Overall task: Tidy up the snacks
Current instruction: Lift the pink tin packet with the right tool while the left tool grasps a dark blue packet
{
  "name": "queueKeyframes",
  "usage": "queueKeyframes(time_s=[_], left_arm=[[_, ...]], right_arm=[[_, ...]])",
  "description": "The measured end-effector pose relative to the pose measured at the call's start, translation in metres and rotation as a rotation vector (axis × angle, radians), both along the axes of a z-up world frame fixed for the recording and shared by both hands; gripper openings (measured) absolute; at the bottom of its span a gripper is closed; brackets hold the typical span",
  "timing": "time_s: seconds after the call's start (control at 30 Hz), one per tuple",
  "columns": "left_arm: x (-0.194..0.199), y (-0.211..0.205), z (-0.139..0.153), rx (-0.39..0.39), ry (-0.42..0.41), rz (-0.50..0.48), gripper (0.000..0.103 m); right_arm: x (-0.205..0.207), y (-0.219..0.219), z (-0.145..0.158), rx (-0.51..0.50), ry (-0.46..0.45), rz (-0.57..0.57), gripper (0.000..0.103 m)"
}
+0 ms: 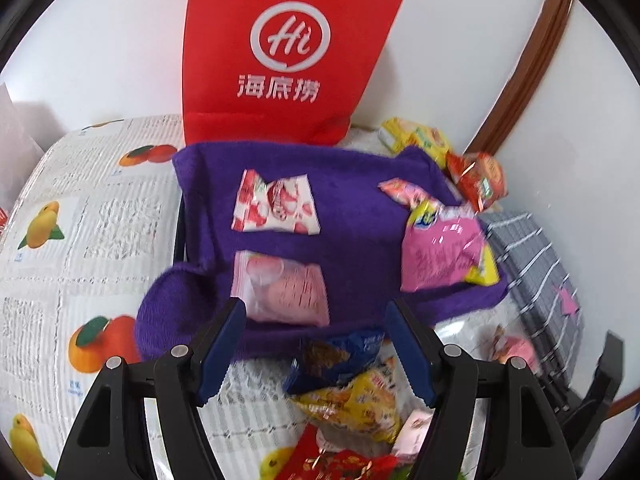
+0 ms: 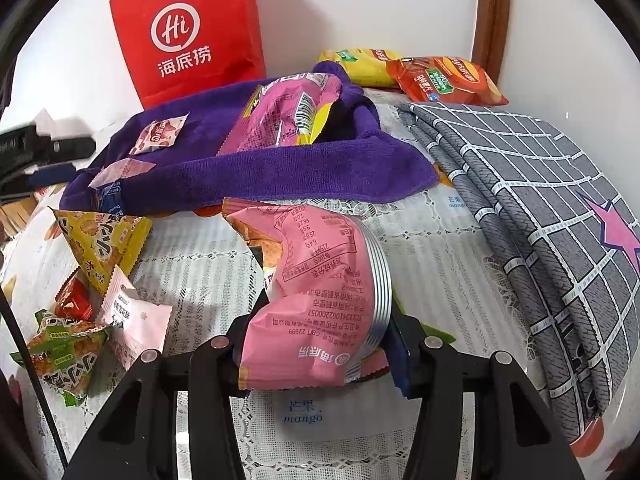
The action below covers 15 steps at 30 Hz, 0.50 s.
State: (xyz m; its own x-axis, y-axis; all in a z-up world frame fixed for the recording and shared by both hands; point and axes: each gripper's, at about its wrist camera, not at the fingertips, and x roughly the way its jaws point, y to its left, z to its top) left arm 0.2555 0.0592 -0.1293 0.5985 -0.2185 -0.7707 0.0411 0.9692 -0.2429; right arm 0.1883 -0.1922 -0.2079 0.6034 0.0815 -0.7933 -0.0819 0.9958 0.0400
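A pink snack packet (image 2: 316, 292) was pinched in the right gripper (image 2: 320, 354) above the fruit-print tablecloth (image 2: 432, 264), just short of the purple towel (image 2: 280, 168) where other packets had been laid. It would best be carried level and released flat beside the pink-and-yellow bag (image 2: 284, 116). The left gripper (image 1: 316, 350) was spread, empty, over the towel's near edge.
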Motion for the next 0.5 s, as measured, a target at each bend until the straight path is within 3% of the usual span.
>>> queueKeyframes(time_s=[0.33, 0.43, 0.5], left_arm=[[-0.012, -0.008, -0.013, 0.01, 0.044, 0.012, 0.07], [-0.014, -0.018, -0.019, 0.078, 0.064, -0.002, 0.071], [-0.012, -0.021, -0.023, 0.081, 0.076, 0.001, 0.071]], right_arm=[[0.001, 0.0, 0.0, 0.008, 0.003, 0.003, 0.053], [0.001, 0.001, 0.001, 0.006, 0.002, 0.003, 0.053], [0.001, 0.001, 0.0, 0.007, 0.002, 0.003, 0.053]])
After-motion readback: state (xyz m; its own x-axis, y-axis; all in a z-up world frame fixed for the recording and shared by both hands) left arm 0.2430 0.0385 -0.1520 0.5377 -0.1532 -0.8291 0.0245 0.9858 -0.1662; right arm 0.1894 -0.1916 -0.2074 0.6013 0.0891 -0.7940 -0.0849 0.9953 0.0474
